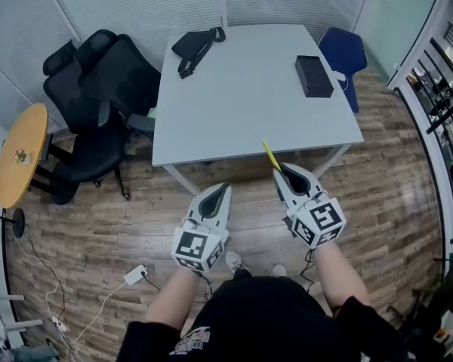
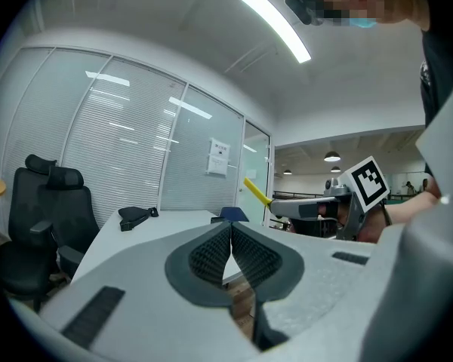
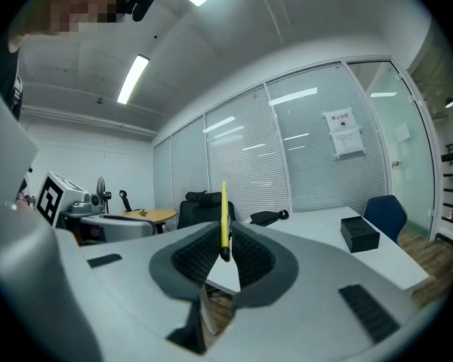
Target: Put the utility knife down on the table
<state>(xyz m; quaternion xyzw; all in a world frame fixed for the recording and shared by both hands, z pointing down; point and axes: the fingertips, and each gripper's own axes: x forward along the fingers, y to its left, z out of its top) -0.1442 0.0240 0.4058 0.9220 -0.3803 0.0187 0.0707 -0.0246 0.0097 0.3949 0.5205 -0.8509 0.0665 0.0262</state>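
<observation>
I counted two grey-and-white tools, my left tool (image 1: 225, 189) and my right tool (image 1: 279, 170). There was one slim yellow utility knife (image 1: 270, 155), one white rectangular worktop (image 1: 241, 104), one black oblong box (image 1: 314, 76) and one black fabric pouch (image 1: 192, 47). I saw two black office chairs (image 1: 79, 100) (image 1: 132, 74), one blue chair (image 1: 341, 51) and one round wooden side table (image 1: 21, 153).

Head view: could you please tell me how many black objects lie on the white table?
2. A black pouch lies near the far left corner of the white table; a black box lies near its right edge. None seems hidden.
</observation>
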